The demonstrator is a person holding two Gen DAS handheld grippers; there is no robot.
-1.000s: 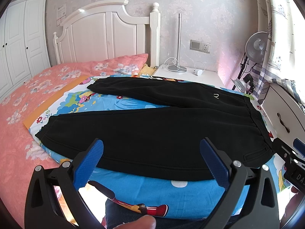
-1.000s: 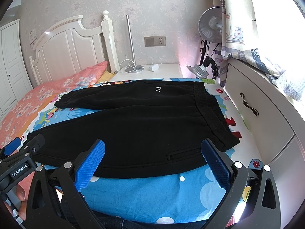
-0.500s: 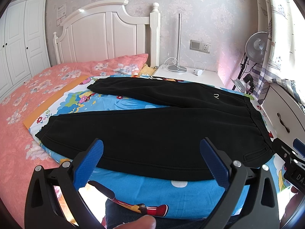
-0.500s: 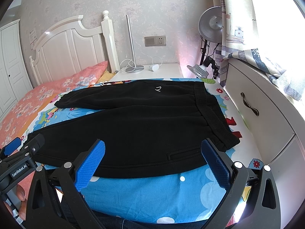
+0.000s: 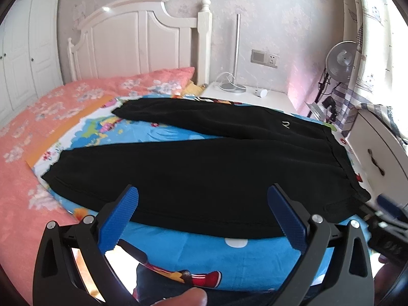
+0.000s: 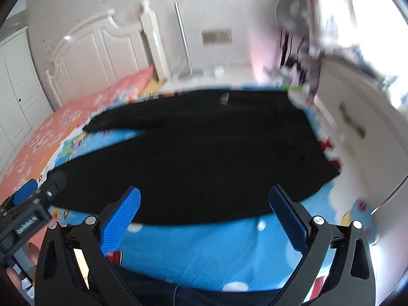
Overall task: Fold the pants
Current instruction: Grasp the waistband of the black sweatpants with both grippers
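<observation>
Black pants (image 5: pixel 204 168) lie flat on the bed (image 5: pixel 229 262), legs spread leftward, just beyond both tongs. Left tongs (image 5: pixel 202 219) and right tongs (image 6: pixel 204 220) gape wide (right view blurred), holding nothing, touching nothing.

Open air above the pants (image 5: pixel 204 168); white drawer unit (image 5: pixel 377 148) crowds the waistband side, headboard (image 5: pixel 142 48) and nightstand (image 5: pixel 250 97) behind.

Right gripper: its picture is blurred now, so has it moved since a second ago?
Yes. The right gripper has moved forward and down: the black pants loom larger, the white headboard shifted.
</observation>
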